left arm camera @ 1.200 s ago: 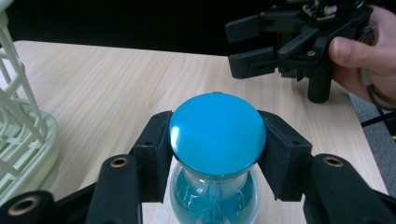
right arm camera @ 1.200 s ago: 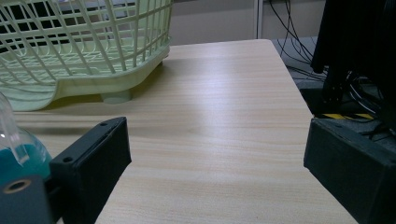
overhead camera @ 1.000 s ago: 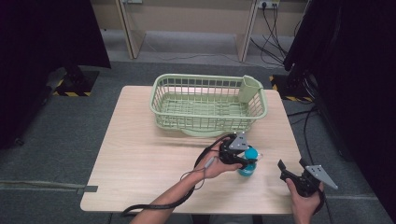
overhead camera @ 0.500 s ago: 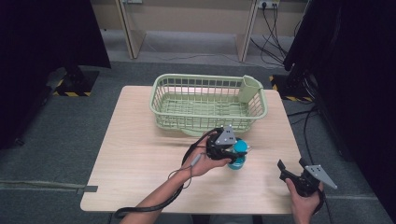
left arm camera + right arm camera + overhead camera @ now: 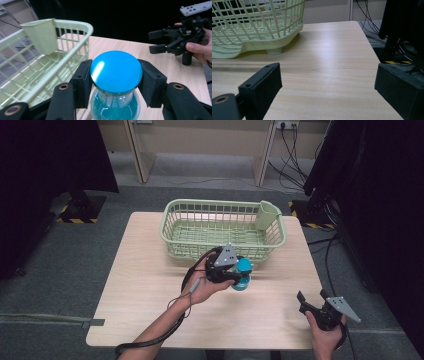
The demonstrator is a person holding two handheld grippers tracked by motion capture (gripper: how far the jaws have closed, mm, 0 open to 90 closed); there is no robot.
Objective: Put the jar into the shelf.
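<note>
Blue-capped bottle [image 5: 116, 75] clamped at the neck by the left gripper [image 5: 231, 270], lifted just in front of the green basket [image 5: 175, 232] mid-worktop [image 5: 145, 285]. Right gripper [image 5: 312, 304] near the front right corner, jaws wide apart, holding nothing.

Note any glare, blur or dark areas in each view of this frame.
High view: even light on the table, black surroundings at both sides. Left gripper view: a white glare patch on the blue bottle cap, near left tongs soft. Right gripper view: sheen on the tabletop, right tongs blurred, basket sharp.
</note>
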